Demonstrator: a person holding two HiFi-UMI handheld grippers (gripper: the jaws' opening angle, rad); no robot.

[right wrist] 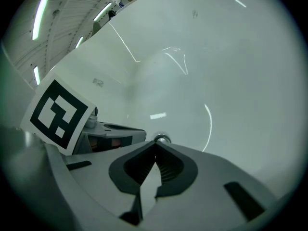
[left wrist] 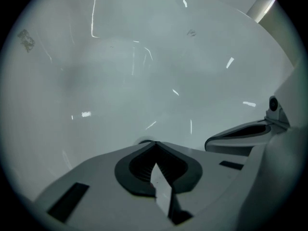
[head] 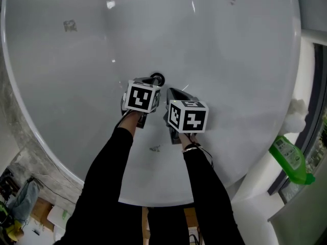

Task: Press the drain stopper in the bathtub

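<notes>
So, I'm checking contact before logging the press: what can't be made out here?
Head view: left gripper covers part of the drain stopper; contact unclear.
Left gripper view: its shut jaws hide nearly all of the stopper.
Right gripper view: right gripper hides the stopper's base.

Green bottle (head: 287,158) at right, white lump (head: 295,115) just above it — floor clutter (head: 20,203) lower-left

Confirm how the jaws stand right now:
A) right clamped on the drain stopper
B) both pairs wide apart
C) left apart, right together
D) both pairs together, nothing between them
D: on the left gripper and the right gripper the jaws meet at the tips with nothing between them. The drain stopper sits just beyond the right tips.
</notes>
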